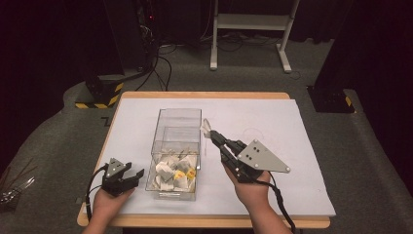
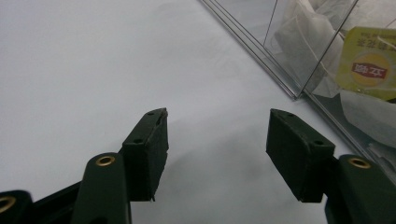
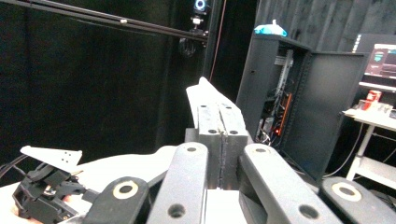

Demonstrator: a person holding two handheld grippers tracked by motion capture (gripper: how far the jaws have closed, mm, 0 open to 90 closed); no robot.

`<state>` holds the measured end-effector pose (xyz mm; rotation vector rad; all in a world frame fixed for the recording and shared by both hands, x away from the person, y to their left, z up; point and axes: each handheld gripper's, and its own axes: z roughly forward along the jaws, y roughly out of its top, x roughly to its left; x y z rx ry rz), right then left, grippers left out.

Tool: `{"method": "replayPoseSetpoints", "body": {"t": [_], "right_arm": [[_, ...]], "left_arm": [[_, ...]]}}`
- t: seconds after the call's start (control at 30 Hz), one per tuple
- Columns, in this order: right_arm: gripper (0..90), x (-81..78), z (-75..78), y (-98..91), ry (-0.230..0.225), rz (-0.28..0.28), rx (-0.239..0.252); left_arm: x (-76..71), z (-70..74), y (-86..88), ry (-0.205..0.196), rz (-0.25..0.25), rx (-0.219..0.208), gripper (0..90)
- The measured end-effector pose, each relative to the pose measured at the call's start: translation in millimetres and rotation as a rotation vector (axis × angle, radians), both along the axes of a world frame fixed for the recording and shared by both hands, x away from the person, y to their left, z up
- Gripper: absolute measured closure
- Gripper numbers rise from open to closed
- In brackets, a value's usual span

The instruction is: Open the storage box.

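A clear plastic box [image 1: 179, 113] stands on the white mat [image 1: 272, 126], its near end holding several white tea bags [image 1: 168, 173] with yellow tags [image 2: 369, 63]. My right gripper [image 1: 213, 134] is raised just right of the box, tilted up and away, and shut on a white tea bag [image 1: 206, 126]. In the right gripper view the closed jaws [image 3: 222, 112] pinch that bag [image 3: 205, 95], which sticks up past them. My left gripper [image 1: 134, 174] rests low on the mat left of the box, open with nothing between its jaws [image 2: 217, 135]. The box wall [image 2: 280, 42] lies just beyond it.
The mat covers a wooden table [image 1: 204, 222] over grey carpet. A white desk frame [image 1: 253, 22] stands behind, a yellow-and-black striped base [image 1: 100, 95] at the back left, and a black cabinet [image 3: 289, 93] beyond. Metal tools [image 1: 14, 187] lie on the floor at far left.
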<state>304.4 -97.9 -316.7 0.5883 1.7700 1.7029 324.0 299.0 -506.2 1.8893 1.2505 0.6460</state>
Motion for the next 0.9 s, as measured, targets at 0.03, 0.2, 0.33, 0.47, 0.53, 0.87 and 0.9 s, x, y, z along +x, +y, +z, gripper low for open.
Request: {"method": "replayPoseSetpoints", "body": {"t": [0.03, 0.2, 0.33, 0.47, 0.53, 0.87, 0.9], "right_arm": [[90.0, 1.3, 0.5, -3.2, -0.001, -0.008, 0.002], [90.0, 4.2, 1.3, -9.6, -0.005, -0.03, 0.001], [90.0, 8.6, 1.2, -17.6, -0.004, -0.058, -0.006], [90.0, 14.4, 1.4, -28.3, 0.003, -0.093, -0.014], [90.0, 15.6, 1.6, -31.1, 0.004, -0.102, -0.016], [90.0, 33.1, 0.4, -53.1, 0.016, -0.188, -0.035], [90.0, 34.8, 0.3, -54.9, 0.018, -0.194, -0.036]], "left_arm": [[0.0, 0.0, 0.0, 0.001, 0.0, 0.0, 39.2], [0.2, 0.0, 0.1, 0.001, -0.001, 0.002, 39.2], [0.1, 0.0, -0.1, 0.0, -0.001, 0.002, 39.2], [0.2, -0.1, -0.3, 0.003, -0.001, 0.004, 39.2], [0.2, 0.0, -0.2, 0.002, -0.001, 0.004, 39.2], [-0.9, 0.1, -0.1, -0.004, 0.002, 0.004, 39.1], [-0.8, 0.1, -0.2, -0.003, 0.002, 0.005, 39.1]]}}
